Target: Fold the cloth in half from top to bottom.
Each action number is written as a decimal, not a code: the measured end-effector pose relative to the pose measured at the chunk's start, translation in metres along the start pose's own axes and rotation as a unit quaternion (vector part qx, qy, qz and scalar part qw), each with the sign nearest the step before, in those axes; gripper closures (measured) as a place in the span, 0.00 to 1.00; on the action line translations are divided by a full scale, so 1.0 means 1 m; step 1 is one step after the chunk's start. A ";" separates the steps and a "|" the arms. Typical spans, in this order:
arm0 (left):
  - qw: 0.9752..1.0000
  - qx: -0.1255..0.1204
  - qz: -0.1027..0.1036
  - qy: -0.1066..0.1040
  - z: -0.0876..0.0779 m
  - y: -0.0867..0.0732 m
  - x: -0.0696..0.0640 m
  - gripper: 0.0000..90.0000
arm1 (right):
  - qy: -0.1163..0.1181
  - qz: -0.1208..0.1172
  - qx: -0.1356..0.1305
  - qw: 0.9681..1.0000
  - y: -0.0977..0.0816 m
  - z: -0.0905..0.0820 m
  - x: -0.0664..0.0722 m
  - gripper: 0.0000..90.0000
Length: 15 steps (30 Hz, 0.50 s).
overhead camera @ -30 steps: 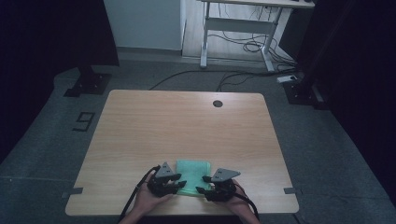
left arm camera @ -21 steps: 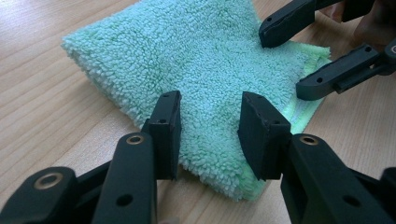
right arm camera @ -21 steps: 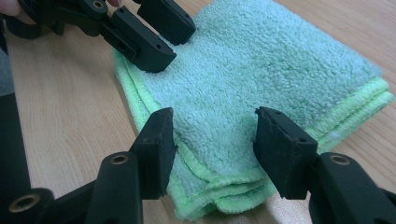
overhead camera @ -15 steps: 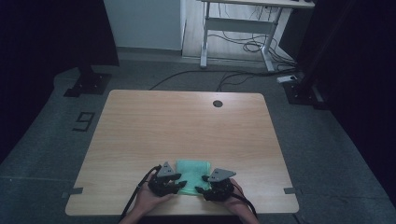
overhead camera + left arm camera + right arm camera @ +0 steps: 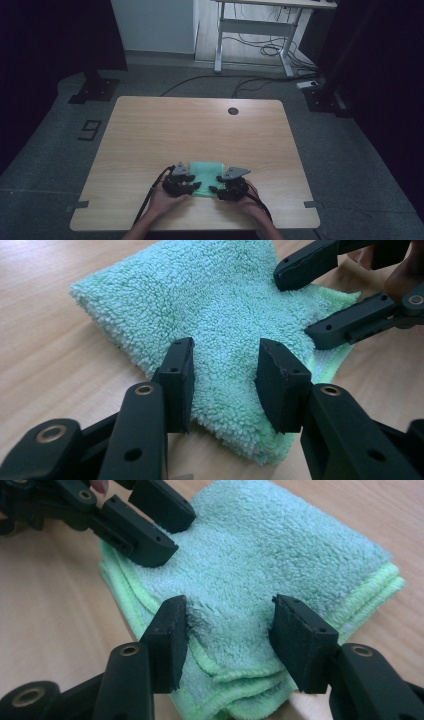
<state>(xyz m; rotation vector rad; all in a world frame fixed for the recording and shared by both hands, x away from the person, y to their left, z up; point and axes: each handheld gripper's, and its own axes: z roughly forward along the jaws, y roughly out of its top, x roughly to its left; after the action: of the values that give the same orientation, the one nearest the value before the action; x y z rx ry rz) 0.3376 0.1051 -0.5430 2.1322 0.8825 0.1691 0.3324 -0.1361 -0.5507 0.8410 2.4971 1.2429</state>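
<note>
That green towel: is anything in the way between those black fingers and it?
Nothing visible. The folded green towel lies on bare table, and both the left gripper and right gripper already have their fingers at its edge.

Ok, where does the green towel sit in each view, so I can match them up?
High view: folded green towel at the table's near edge, between both claws.
Left gripper view: towel spans the centre, past the jaws.
Right gripper view: towel centre to upper right.
Shared landmark: the wooden table under it.
</note>
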 end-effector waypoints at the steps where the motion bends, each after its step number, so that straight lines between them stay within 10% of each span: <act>1: 1.000 0.000 -0.002 0.000 0.000 0.001 0.001 0.65 | 0.001 0.003 0.000 1.000 0.002 0.002 -0.003 0.53; 15: 0.999 0.005 -0.016 0.028 0.014 0.022 0.026 0.66 | -0.023 0.019 -0.006 1.000 0.018 0.023 -0.023 0.52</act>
<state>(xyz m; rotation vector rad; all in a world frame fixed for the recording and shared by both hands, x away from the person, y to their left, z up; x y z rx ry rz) 0.3747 0.1037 -0.5404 2.1302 0.9520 0.2084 0.3683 -0.1264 -0.5514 0.9071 2.4474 1.2340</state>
